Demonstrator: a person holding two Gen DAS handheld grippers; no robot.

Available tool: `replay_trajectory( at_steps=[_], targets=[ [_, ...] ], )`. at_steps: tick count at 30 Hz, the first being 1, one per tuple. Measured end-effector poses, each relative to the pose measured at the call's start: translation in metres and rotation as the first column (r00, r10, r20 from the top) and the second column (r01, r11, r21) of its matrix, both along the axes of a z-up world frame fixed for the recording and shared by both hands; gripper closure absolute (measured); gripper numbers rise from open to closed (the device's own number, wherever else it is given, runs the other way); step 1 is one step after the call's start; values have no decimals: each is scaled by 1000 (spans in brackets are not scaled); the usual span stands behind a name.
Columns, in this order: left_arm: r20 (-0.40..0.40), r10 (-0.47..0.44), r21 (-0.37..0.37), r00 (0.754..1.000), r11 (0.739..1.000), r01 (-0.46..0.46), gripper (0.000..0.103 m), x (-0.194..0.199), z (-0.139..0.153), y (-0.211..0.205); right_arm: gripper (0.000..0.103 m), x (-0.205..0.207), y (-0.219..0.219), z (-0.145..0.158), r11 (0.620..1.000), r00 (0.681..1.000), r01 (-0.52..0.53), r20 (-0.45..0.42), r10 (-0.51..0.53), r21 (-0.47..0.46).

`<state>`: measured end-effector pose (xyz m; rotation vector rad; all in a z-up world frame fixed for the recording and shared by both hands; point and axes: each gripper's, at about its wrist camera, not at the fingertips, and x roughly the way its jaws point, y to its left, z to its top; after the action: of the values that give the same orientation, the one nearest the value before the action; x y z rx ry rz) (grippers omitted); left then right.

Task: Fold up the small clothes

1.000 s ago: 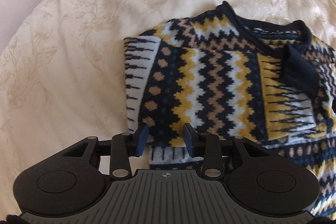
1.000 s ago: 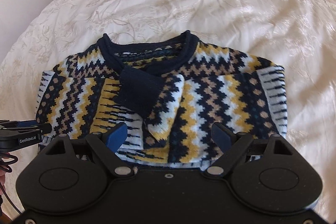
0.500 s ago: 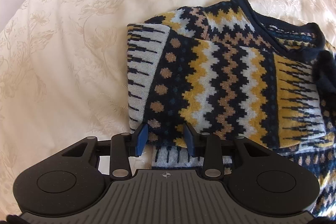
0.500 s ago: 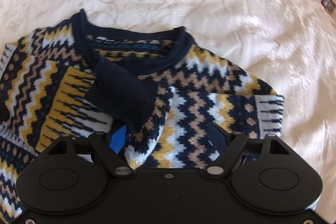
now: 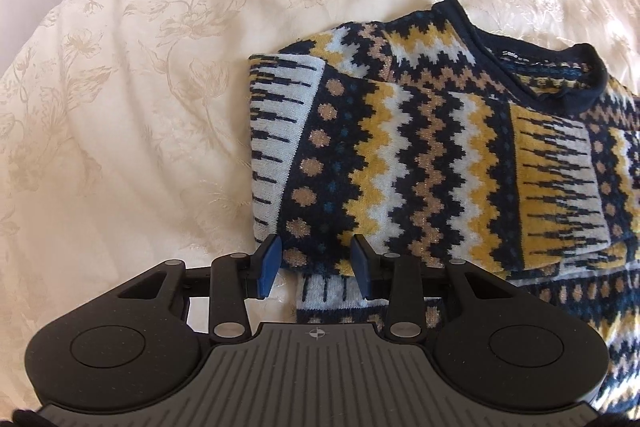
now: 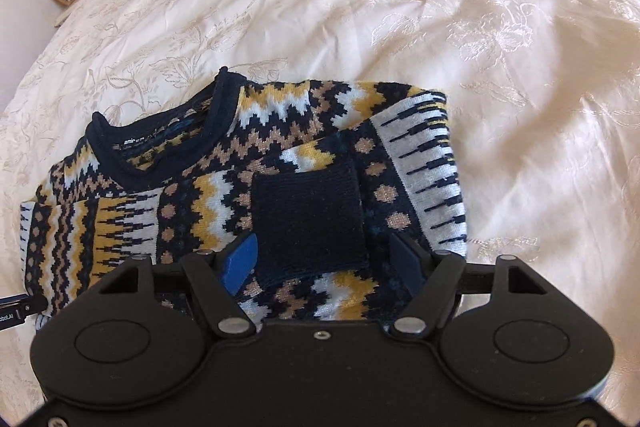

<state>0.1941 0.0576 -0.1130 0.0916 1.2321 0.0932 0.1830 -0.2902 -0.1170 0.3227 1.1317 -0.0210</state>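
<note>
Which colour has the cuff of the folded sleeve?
Plain dark navy cuff, seen best in the right wrist view.

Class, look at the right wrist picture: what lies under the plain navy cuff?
The navy cuff rests on the patterned sweater, spread on the bedspread. Whatever knit lies directly beneath is covered.

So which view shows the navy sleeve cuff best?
The right wrist view: the navy cuff lies whole across the sweater between the open right gripper's fingers. The left wrist view shows no cuff, only the sweater's patterned side.

The navy cuff has swung from the sweater's middle to between the right gripper's parted fingers.
</note>
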Motion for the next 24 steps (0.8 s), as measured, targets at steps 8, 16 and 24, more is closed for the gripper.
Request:
replay_trajectory(
  at_steps=[8,16,24],
  targets=[
    [5,30,1,1000,1000,-30,66,-13,7,15,78,8,1,-10,999,1000,-21,-17,21,26],
    [25,31,16,999,999,-32,66,-18,11,22,84,-7,8,34,996,994,-71,88,66,54],
    [63,-7,19,998,1000,6,66,-7,18,11,84,-15,-13,30,1000,1000,2,26,-1,-2]
  ],
)
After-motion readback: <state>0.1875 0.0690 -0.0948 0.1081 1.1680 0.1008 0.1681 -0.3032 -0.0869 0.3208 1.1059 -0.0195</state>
